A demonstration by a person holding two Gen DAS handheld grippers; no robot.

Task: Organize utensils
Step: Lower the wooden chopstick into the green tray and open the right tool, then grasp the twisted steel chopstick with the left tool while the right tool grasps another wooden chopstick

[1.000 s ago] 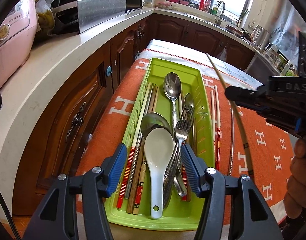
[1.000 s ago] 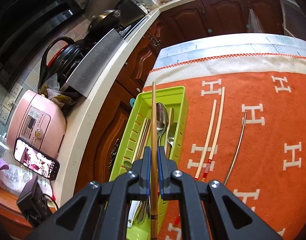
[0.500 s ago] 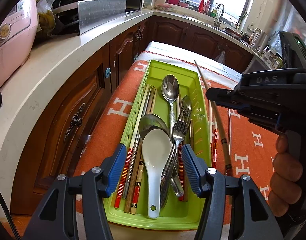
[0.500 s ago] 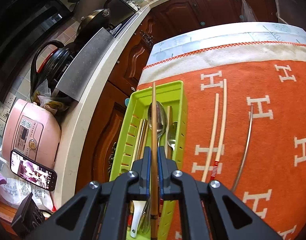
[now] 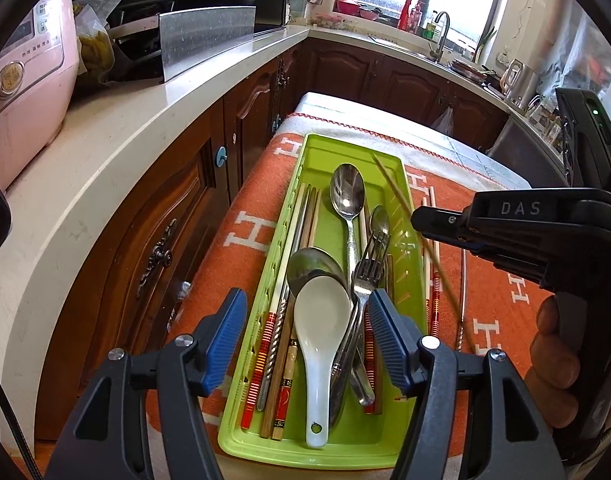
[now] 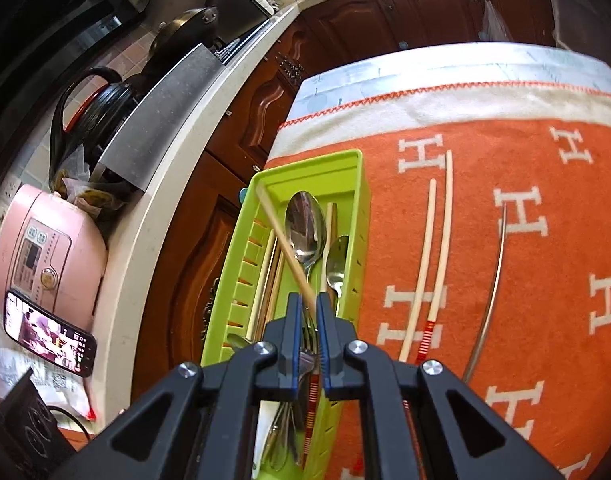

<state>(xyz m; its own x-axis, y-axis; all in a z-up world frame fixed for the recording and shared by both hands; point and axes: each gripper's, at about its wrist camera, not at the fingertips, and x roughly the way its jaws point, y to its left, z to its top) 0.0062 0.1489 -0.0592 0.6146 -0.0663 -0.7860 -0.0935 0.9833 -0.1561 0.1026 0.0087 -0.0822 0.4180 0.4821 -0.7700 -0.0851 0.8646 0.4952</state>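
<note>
A green tray (image 5: 347,141) (image 6: 313,160) lies on the orange cloth and holds several spoons, forks and chopsticks. Among them are a white ceramic spoon (image 5: 321,328) and a large steel spoon (image 5: 347,192) (image 6: 303,224). My left gripper (image 5: 306,294) hovers over the tray's near end, its jaws opening with nothing gripped. My right gripper (image 6: 308,298) (image 5: 415,216) is above the tray's right rim and its jaws are opening. A wooden chopstick (image 6: 283,240) (image 5: 401,200) leans loosely between them, its far tip over the tray.
Two pale chopsticks (image 6: 437,240) and a thin steel stick (image 6: 497,272) lie on the orange cloth (image 6: 505,160) right of the tray. A counter to the left carries a pink rice cooker (image 6: 45,248) and a phone (image 6: 49,336). A person's hand (image 5: 553,344) grips the right handle.
The right gripper has come left over the tray. The chopstick that stood straight in its jaws now leans left, with a gap beside it. The left jaws stand slightly wider.
</note>
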